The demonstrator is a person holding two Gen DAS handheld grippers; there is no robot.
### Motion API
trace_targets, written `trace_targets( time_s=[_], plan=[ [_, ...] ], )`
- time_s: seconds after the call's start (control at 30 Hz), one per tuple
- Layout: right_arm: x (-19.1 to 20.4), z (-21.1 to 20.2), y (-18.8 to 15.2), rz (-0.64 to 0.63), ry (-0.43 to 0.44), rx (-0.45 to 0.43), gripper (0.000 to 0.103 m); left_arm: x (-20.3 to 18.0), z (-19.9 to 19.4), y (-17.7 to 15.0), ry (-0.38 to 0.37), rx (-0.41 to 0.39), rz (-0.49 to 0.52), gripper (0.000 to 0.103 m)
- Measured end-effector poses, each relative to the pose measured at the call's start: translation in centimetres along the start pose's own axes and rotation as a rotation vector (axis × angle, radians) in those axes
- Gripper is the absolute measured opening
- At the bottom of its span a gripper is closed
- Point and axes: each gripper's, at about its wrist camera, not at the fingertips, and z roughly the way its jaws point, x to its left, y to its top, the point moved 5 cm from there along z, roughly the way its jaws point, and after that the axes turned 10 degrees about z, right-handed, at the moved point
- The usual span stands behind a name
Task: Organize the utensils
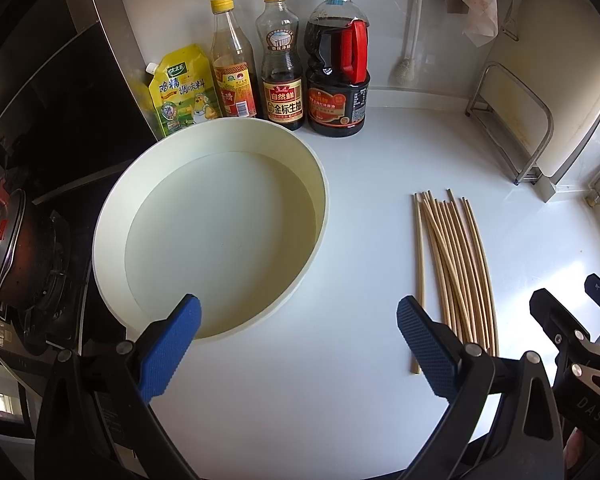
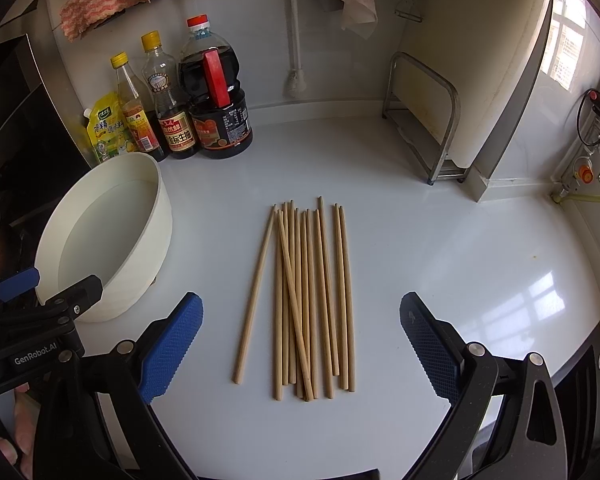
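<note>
Several wooden chopsticks point(image 2: 308, 300) lie side by side on the white counter, straight ahead of my right gripper point(image 2: 300, 344), which is open and empty just short of their near ends. In the left wrist view the chopsticks point(image 1: 452, 264) lie to the right. My left gripper point(image 1: 298, 344) is open and empty, its left finger over the near rim of an empty round white basin point(image 1: 212, 232). The basin point(image 2: 108, 232) shows at the left of the right wrist view.
Three sauce bottles point(image 1: 336, 64) and a yellow seasoning pouch point(image 1: 182, 88) stand against the back wall. A metal rack point(image 2: 424, 120) stands at the back right. A stove with a lidded pot point(image 1: 8, 248) is left of the basin.
</note>
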Motion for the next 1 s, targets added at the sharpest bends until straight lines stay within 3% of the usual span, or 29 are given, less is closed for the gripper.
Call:
trace_targets(
  time_s=[1.0],
  plan=[
    [0.12, 0.13, -0.13, 0.002, 0.002, 0.001, 0.094, 0.20, -0.16, -0.30, -0.004, 0.002, -0.001, 0.097]
  ],
)
